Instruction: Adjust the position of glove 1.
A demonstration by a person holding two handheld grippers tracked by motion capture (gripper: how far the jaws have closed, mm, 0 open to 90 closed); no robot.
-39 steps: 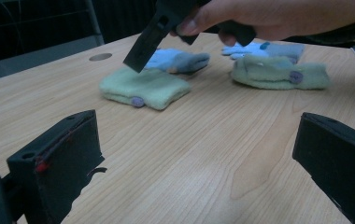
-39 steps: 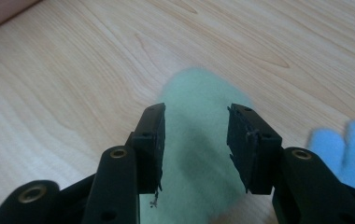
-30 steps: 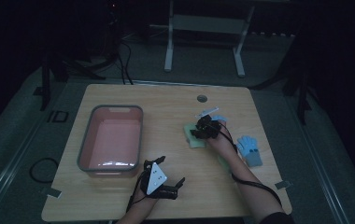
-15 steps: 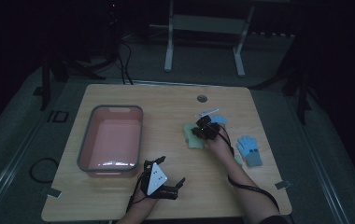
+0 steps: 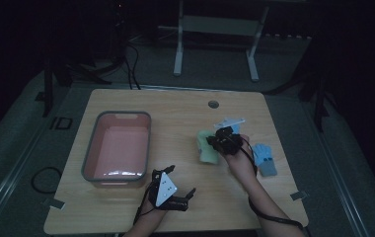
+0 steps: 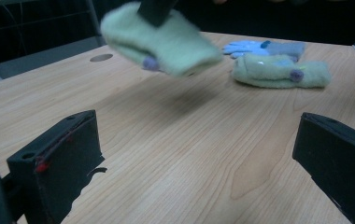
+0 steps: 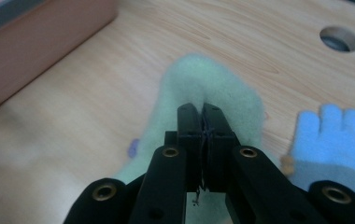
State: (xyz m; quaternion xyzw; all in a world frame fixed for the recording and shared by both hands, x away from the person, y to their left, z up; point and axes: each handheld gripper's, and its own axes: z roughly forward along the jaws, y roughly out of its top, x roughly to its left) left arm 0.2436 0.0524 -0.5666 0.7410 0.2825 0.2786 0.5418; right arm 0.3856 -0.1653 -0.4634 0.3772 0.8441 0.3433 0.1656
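We saw the right hand-held gripper [image 7: 202, 114] with its two black jaws pressed together on a fold of a fuzzy pale-green sock [image 7: 203, 86]; the jaws had just been closing, with the sock's fabric between them. In the left gripper view that sock [image 6: 166, 39] hung blurred and clear of the light wooden worktop [image 6: 175, 154], with a small purple dot on its side. A second pale-green sock [image 6: 280, 71] with the same kind of dot lay flat on the worktop farther off, and a light-blue toe sock with a grey cuff [image 6: 259, 46] lay just behind it.

From the high view we found the right hand-held gripper [image 5: 220, 140] right of the worktop's middle, the held sock [image 5: 206, 150] at its left side and the blue sock [image 5: 263, 159] near its right. The left hand-held gripper [image 5: 183, 197] rested near the front edge, jaws wide apart with nothing between them. A pink plastic bin with a grey rim [image 5: 119, 148] stood on the left half, well apart from the socks.
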